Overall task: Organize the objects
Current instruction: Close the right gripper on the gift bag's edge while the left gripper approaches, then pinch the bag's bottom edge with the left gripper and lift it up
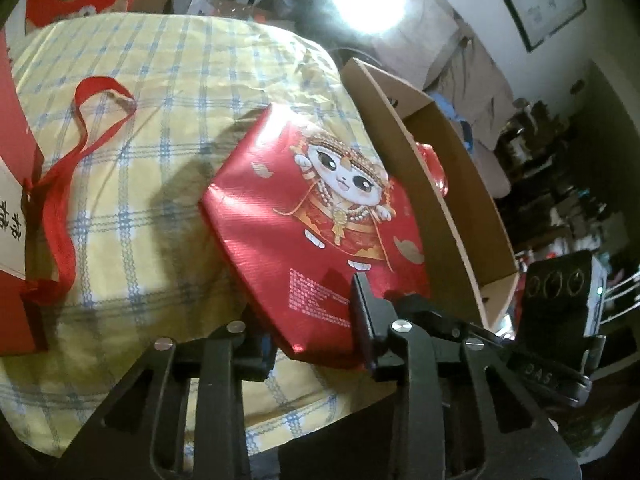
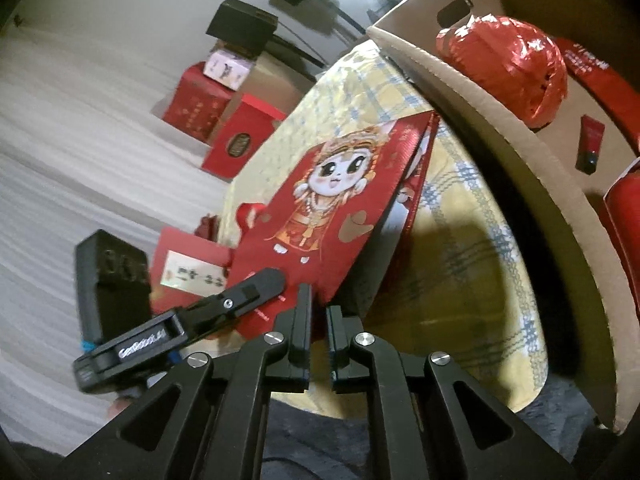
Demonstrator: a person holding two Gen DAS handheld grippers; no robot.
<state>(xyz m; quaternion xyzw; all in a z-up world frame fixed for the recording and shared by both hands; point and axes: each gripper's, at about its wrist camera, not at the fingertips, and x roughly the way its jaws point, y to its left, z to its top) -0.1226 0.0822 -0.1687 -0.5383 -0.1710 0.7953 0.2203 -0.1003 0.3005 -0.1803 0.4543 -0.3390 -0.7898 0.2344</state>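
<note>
Since the red gift box (image 1: 316, 220) looks like light, glossy, crushable card, you should pinch near edges; left gripper (image 1: 316, 320) clamps its near corner; right gripper (image 2: 318, 312) grips its bottom edge.

Right gripper (image 2: 318, 312) pinches red gift bag (image 2: 332, 196); cardboard box (image 2: 500, 108) beside.

L gripper (image 1: 316, 320) tilts steeply down, jaws partly closed w/ pads pressing each face of a red packet's near corner. R gripper (image 2: 318, 312) angles down more gently, jaws nearly together, nipping the same packet's lower edge. In R wrist view, L gripper's finger shows at left, laid across that edge.
</note>
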